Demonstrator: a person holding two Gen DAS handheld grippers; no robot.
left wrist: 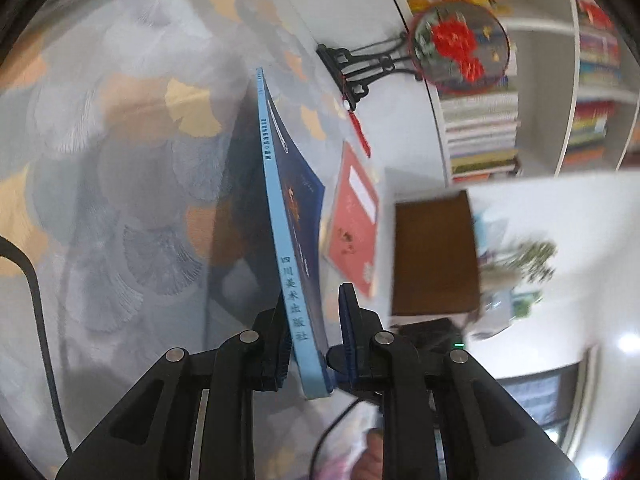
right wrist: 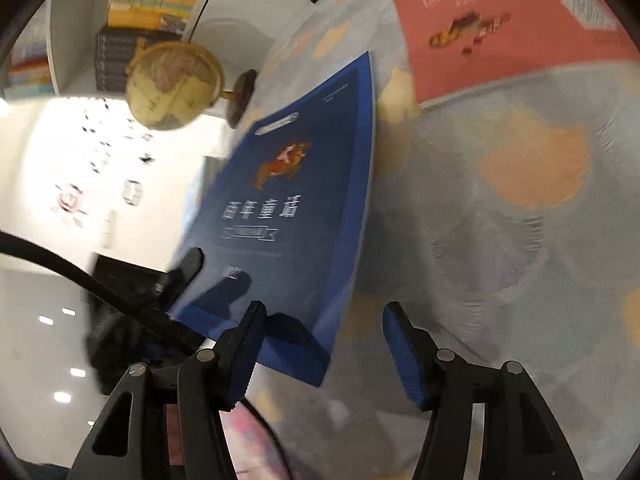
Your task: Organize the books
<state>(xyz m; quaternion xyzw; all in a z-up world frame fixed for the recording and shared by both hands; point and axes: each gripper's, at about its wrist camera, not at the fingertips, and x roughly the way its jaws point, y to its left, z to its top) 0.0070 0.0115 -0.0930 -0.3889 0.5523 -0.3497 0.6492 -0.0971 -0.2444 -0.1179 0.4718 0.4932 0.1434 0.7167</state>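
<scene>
Left wrist view shows the table under a grey-blue cloth with leaf prints, taking up most of the frame, and beyond it the shelves packed with rows of books, which is the likely home for the loose ones. A brown box stands at the table's far side, near a round fan ornament on a black stand. A red book lies flat on the cloth, apart from everything, not yet dealt with. The blue book is raised on edge, pale spine toward the camera, and the left gripper is clamped across its lower end, one pad on each cover; held that way, the book can probably be slid upright between others. In the right wrist view the same blue book shows its dark cover tilted off the cloth, the left claw's finger visible on its near corner. The right gripper is open with nothing pressed between its pads; its left finger sits just in front of the book's lower edge, seemingly to steady the book or having let it go. A globe stands by the shelves, and the red book lies farther off.
</scene>
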